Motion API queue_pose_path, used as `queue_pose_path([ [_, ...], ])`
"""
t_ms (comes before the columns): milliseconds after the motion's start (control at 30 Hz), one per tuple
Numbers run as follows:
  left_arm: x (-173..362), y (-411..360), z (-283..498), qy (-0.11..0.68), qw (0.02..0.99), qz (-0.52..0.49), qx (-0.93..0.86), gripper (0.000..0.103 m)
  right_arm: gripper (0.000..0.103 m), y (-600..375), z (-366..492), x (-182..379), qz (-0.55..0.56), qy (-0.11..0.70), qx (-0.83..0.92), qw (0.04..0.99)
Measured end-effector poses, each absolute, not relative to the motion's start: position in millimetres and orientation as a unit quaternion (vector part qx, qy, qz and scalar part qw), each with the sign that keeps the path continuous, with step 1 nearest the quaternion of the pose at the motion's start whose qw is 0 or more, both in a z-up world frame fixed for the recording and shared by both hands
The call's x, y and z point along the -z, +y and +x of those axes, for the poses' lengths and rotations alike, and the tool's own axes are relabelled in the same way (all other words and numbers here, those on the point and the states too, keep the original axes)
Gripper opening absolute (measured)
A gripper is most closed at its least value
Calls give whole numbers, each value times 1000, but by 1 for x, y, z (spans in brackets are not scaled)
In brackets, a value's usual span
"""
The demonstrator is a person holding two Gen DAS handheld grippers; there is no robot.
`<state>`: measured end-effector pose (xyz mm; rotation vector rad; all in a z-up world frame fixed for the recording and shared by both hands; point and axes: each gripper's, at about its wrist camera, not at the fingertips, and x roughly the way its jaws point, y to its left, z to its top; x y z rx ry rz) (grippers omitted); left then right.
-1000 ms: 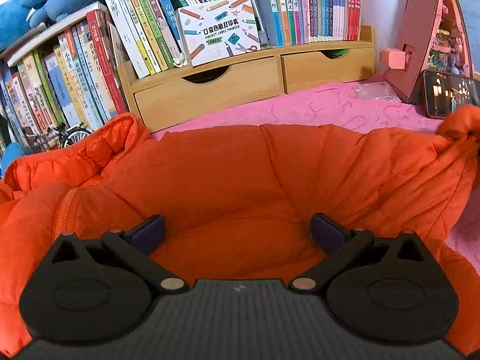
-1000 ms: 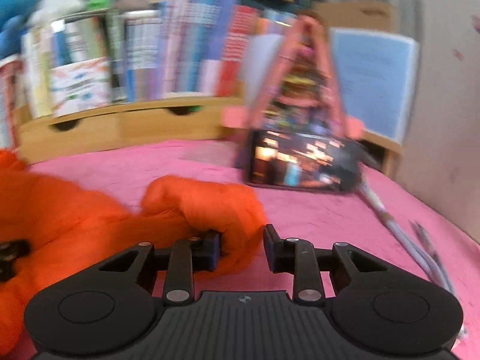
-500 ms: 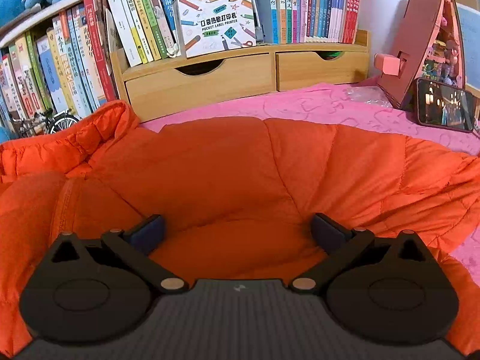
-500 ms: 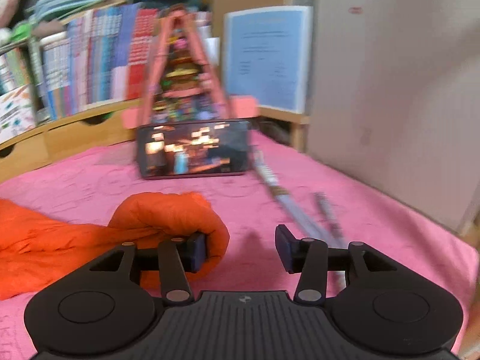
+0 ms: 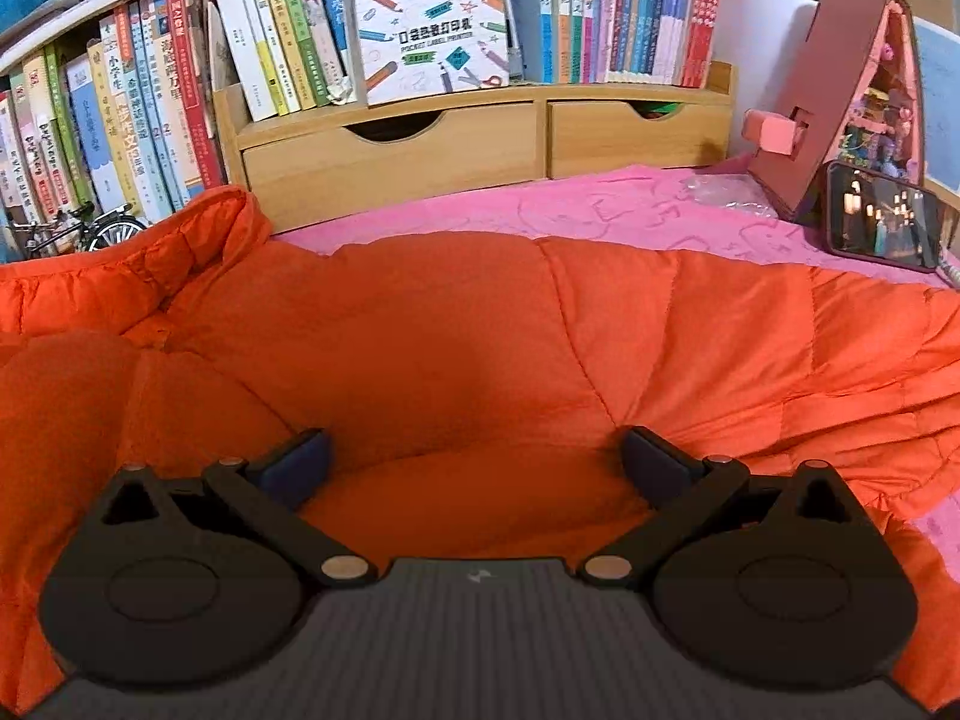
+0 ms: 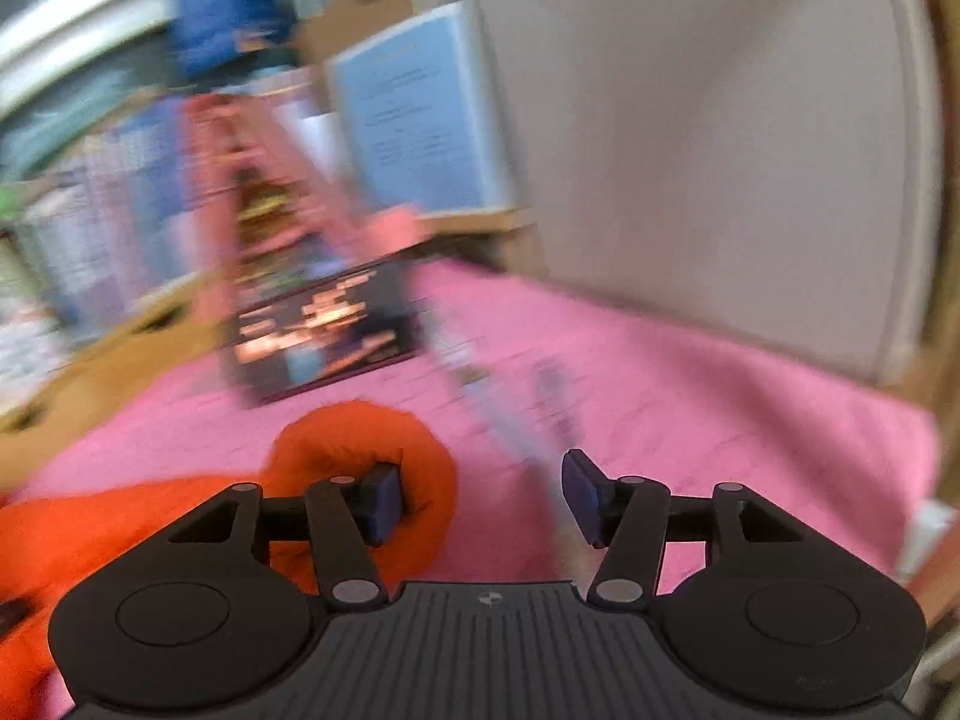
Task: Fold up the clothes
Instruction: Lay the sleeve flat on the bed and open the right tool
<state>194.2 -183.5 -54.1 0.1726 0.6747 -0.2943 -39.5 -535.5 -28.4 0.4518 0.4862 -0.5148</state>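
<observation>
A: Nearest us, our left gripper (image 5: 474, 462) has its jaws spread wide over the orange puffer jacket (image 5: 480, 336), pads clear of the fabric.

B: And our right gripper (image 6: 480, 495)?

A: Its jaws have just been opening; the jacket's cuff (image 6: 366, 438) bulges against the left pad, nothing clamped.

B: Where does the jacket lie?

A: Spread across the pink bench cover (image 5: 600, 204). Beyond it, a phone (image 5: 882, 225), then wooden drawers (image 5: 480, 144) under rows of books (image 5: 600, 6).
</observation>
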Motion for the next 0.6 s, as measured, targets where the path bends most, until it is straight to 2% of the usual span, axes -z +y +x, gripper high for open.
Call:
queue_pose_path([
  [100,54,-184,194,330,929,86,141,103,57,-523,-56,15,194,228,162,940],
  [200,54,-184,194,329,930,88,139,103,80,-518,-62,-4,184,181,141,956],
  [267,54,-184,194,329,930,89,138,103,81,-513,-49,-10,166,176,148,959],
  [367,54,-185,195,328,930,89,137,103,81,-497,-8,-5,102,224,181,952],
  [433,54,-185,195,328,930,89,136,103,76,-492,18,11,90,263,188,942],
  [467,54,-185,196,329,931,88,135,103,58,-492,29,20,93,283,192,935],
  [500,54,-184,196,329,930,88,136,103,51,-493,34,29,103,296,195,929],
  [600,54,-184,196,329,930,86,137,103,46,-497,33,41,121,299,208,923],
])
